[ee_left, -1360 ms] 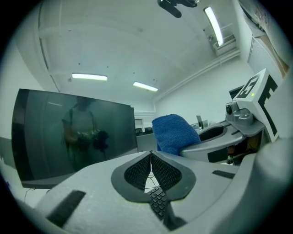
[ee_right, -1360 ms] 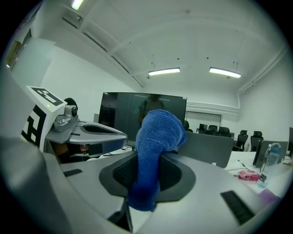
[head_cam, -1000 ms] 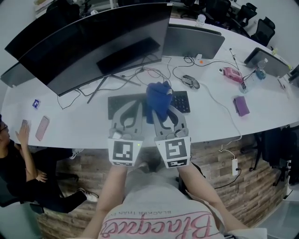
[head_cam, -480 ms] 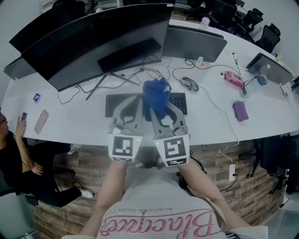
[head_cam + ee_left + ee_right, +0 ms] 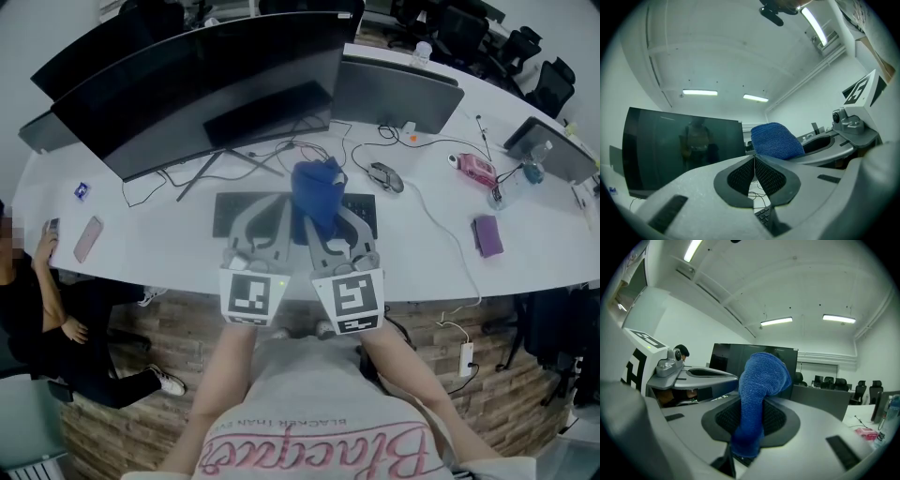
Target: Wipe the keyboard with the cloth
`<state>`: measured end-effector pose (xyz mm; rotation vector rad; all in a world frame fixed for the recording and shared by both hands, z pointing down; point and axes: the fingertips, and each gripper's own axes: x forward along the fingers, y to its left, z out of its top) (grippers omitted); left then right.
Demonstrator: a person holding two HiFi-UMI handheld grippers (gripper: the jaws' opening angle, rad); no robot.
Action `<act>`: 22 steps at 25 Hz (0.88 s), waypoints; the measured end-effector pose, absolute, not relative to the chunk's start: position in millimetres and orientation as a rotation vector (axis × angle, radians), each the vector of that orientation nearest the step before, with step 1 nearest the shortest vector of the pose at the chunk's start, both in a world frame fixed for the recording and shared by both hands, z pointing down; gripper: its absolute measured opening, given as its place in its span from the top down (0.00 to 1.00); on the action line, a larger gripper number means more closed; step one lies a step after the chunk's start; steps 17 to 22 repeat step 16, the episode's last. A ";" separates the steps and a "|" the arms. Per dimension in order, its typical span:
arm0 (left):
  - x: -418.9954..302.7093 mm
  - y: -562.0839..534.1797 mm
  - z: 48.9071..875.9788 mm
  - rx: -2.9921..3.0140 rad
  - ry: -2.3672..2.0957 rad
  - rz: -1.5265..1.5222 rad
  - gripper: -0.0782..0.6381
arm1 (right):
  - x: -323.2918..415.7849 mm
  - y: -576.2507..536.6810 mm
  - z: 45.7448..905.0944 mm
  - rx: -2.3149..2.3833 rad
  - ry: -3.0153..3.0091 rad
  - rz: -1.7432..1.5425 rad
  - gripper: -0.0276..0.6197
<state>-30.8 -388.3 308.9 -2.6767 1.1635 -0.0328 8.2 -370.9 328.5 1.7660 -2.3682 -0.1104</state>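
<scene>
1. The room is an open office with a white ceiling, strip lights [image 5: 776, 321] and black office chairs [image 5: 539, 66] on the far side.
2. A long white curved desk [image 5: 178, 258] crosses the head view. Its front is covered with wood-pattern panels [image 5: 159, 328].
3. A wide curved monitor [image 5: 197, 84] stands on the desk with a dark screen. To its right stands a smaller monitor [image 5: 394, 94], seen from behind.
4. A person in dark clothes [image 5: 37, 309] sits at the left end of the desk.
5. A black keyboard [image 5: 232, 212] lies flat in front of the wide monitor, with loose cables [image 5: 281, 150] behind it.
6. The smaller things are a mouse [image 5: 386, 176] to the right of the keyboard, a pink phone [image 5: 87, 238] near the left end, and a purple item [image 5: 488, 234] far to the right.
7. Both forearms [image 5: 225, 370] reach forward from the body. The two grippers are side by side over the keyboard, with their marker cubes [image 5: 251, 297] toward the camera.
8. The left gripper [image 5: 753, 164] has its jaws pressed together with nothing between them.
9. The right gripper [image 5: 751, 420] is clamped on the blue cloth [image 5: 761, 376]. The cloth rises from the jaws and folds over at the top.
10. The cloth seems to be over the middle of the keyboard, but I cannot tell if it touches the keys.
</scene>
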 end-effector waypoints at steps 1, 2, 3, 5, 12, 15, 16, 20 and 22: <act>-30.0 -389.0 308.4 -2.674 1.166 -0.033 0.88 | 8.9 -372.2 328.4 1.763 -2.371 -0.110 0.82; -29.2 -389.4 308.2 -2.671 1.167 -0.035 0.88 | 9.4 -373.5 328.3 1.759 -2.374 -0.110 0.82; -28.4 -389.6 308.2 -2.668 1.166 -0.039 0.88 | 9.7 -374.6 328.0 1.756 -2.377 -0.112 0.82; -27.0 -389.3 308.4 -2.669 1.163 -0.043 0.88 | 10.0 -375.9 326.4 1.752 -2.384 -0.118 0.82; -26.9 -392.1 304.2 -2.677 1.180 -0.028 0.88 | 9.5 -377.7 322.7 1.743 -2.402 -0.122 0.82; -24.8 -391.1 301.7 -2.688 1.191 -0.013 0.88 | 9.7 -377.0 322.8 1.742 -2.407 -0.116 0.82; -24.1 -390.6 300.9 -2.692 1.194 -0.008 0.88 | 9.7 -376.7 322.9 1.740 -2.410 -0.114 0.82; -24.1 -390.6 300.9 -2.692 1.194 -0.008 0.88 | 9.7 -376.7 322.9 1.740 -2.410 -0.114 0.82; -24.1 -390.6 300.9 -2.692 1.194 -0.008 0.88 | 9.7 -376.7 322.9 1.740 -2.410 -0.114 0.82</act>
